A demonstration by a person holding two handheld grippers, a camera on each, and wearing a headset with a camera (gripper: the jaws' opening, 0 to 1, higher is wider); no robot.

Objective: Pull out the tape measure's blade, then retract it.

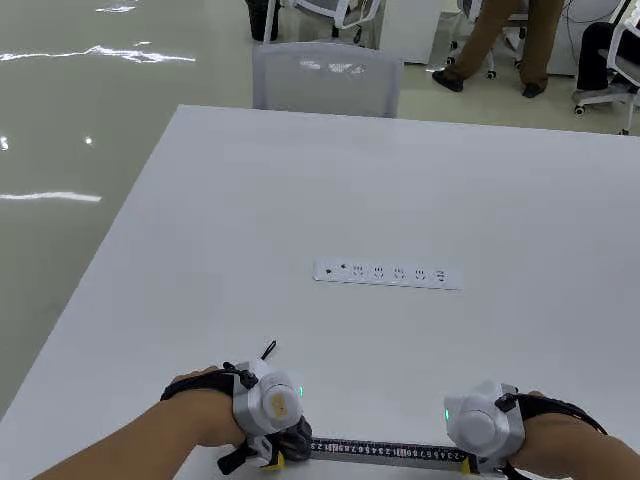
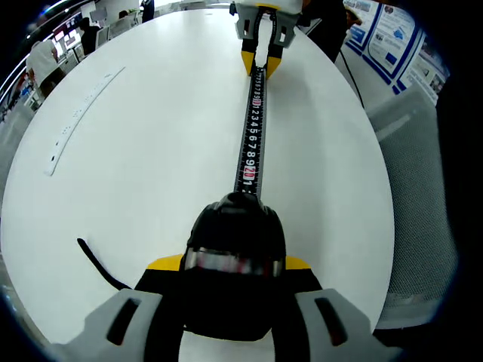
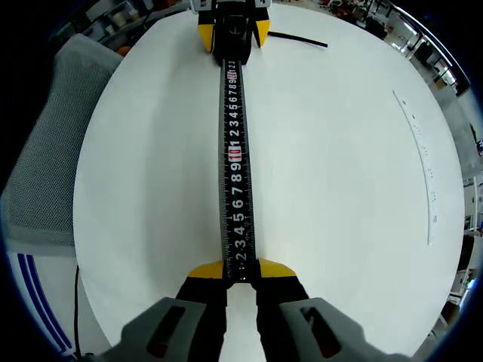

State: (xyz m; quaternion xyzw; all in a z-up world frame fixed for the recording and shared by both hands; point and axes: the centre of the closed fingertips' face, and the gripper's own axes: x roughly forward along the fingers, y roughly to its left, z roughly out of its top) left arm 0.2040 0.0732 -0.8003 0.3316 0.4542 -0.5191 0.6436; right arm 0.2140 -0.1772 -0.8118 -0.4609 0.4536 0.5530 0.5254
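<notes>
The black tape measure case [image 2: 235, 264] sits between the jaws of my left gripper [image 2: 230, 302], which is shut on it. Its black blade [image 2: 253, 124] with white numbers runs flat across the white table to my right gripper [image 3: 241, 275], which is shut on the blade's end. In the right gripper view the blade [image 3: 234, 151] stretches away to the case [image 3: 231, 30] in the left gripper. In the head view the case [image 1: 290, 440] lies under the left gripper [image 1: 275, 455], and the blade [image 1: 385, 451] spans to the right gripper [image 1: 465, 462] at the table's near edge.
A white power strip [image 1: 388, 273] lies mid-table. The case's black wrist strap [image 2: 94, 264] trails on the table. A grey chair [image 1: 325, 78] stands at the table's far side, and a person's legs [image 1: 500, 40] show beyond. A mesh chair [image 3: 45, 151] stands beside the near edge.
</notes>
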